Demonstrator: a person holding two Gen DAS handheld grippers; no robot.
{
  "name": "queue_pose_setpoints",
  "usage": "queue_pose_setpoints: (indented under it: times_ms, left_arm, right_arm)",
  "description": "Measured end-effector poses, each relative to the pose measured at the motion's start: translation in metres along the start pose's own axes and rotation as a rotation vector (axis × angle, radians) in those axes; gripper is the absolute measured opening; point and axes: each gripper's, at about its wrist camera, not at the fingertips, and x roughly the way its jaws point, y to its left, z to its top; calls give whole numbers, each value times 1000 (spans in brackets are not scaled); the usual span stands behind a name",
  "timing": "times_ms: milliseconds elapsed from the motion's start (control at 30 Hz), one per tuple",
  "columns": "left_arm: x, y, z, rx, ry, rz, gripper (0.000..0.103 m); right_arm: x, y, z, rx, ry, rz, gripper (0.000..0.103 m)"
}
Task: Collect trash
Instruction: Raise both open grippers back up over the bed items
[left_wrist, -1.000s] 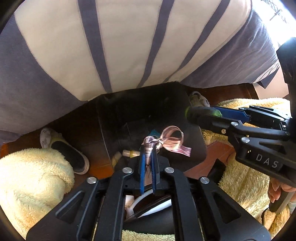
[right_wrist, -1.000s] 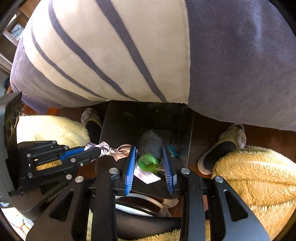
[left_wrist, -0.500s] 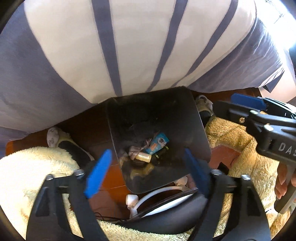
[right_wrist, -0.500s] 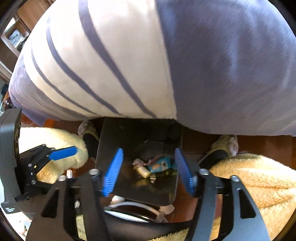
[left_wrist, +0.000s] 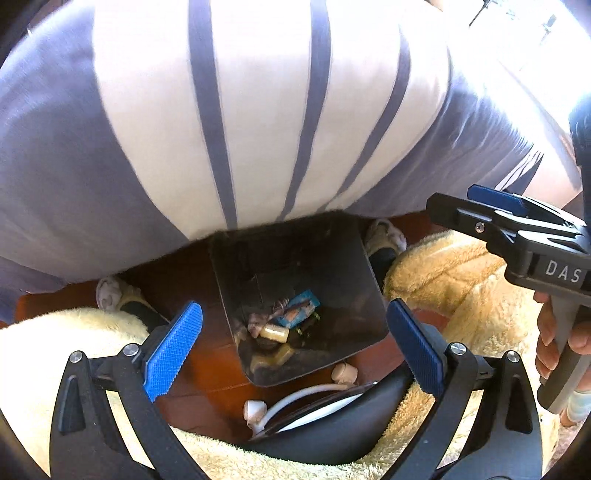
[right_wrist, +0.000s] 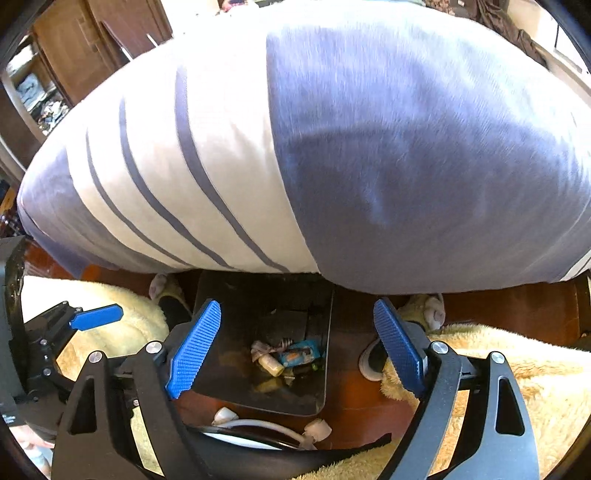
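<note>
Both tongs, left tongs and right tongs, gape wide and empty above the black bin; trash sits at lower centre inside. Swinging away carelessly could clip the bin's rim and tip it.

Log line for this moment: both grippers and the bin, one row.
left gripper: open, empty, above bin | right gripper: open, empty, above bin | black bin: on floor, holds ribbon, small bottle, blue wrapper
</note>
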Motion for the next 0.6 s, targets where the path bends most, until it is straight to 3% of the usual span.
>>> queue_pose_setpoints:
  times_ms: [267, 600]
  left_arm:
    - [-50, -1, 17, 26, -137, -4, 95]
    - [-99, 20, 71, 25, -269, 96, 95]
  right_arm:
    - [-47, 0, 20, -20, -119, -1, 86]
    - [-76, 0, 75, -56, -236, -26, 87]
